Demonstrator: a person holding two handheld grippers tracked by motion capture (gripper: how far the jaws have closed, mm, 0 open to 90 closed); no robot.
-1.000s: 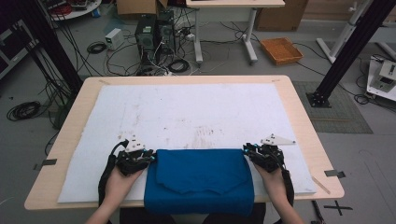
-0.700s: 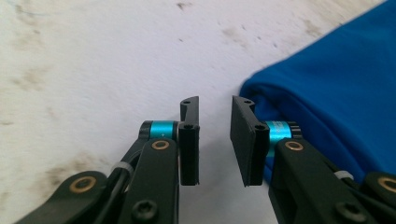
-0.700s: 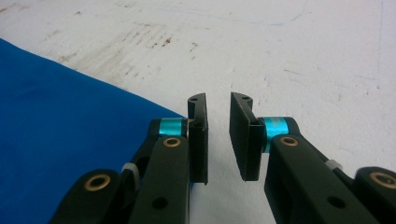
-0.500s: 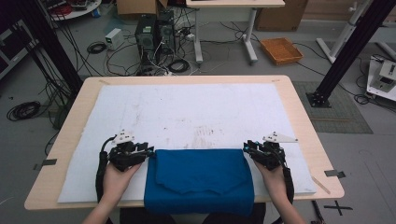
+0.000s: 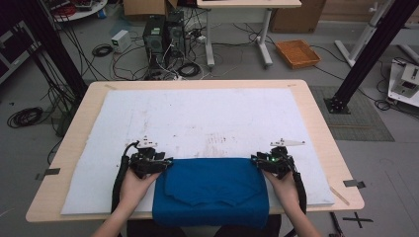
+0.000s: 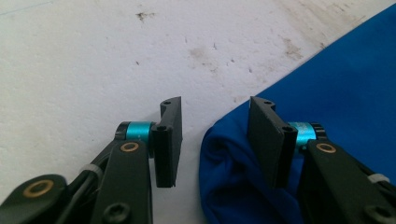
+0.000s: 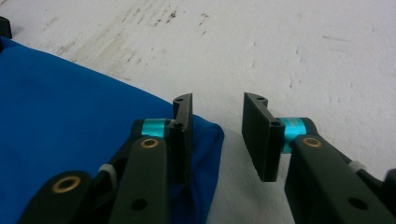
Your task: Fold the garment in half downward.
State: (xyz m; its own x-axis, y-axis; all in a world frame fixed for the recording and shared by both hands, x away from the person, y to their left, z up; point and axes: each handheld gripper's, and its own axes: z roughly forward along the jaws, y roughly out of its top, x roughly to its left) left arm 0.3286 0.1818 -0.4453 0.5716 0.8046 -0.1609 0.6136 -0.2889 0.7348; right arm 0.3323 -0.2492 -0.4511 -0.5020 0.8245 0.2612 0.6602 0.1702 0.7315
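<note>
Your tabletop runs with its long sides left to right across the high view, and a white sheet covers nearly all of it, stained with brown scuffs near the middle. The folded blue cloth lies at the near edge of the tabletop, centred between your hands, with its front hanging a little over that edge. Its long axis runs left to right, parallel to the near edge; the far fold is a straight line facing the far edge, and a loose flap on top ends in a shallow point aimed back at you.

Your left claw sits at the cloth's far-left corner and your right claw at its far-right corner, both pointing inward toward the cloth.

The high view gives you the whole outline of the cloth but hides how the jaws stand. The left gripper view settles that: the left claw is parted, its jaws have just been opening, and the bunched cloth corner lies in the gap against the right-hand jaw, no pad pressing on it. The right gripper view shows the right claw likewise parted and just been opening, with bare white sheet in the gap and the cloth's corner lying behind the left-hand jaw.
</note>
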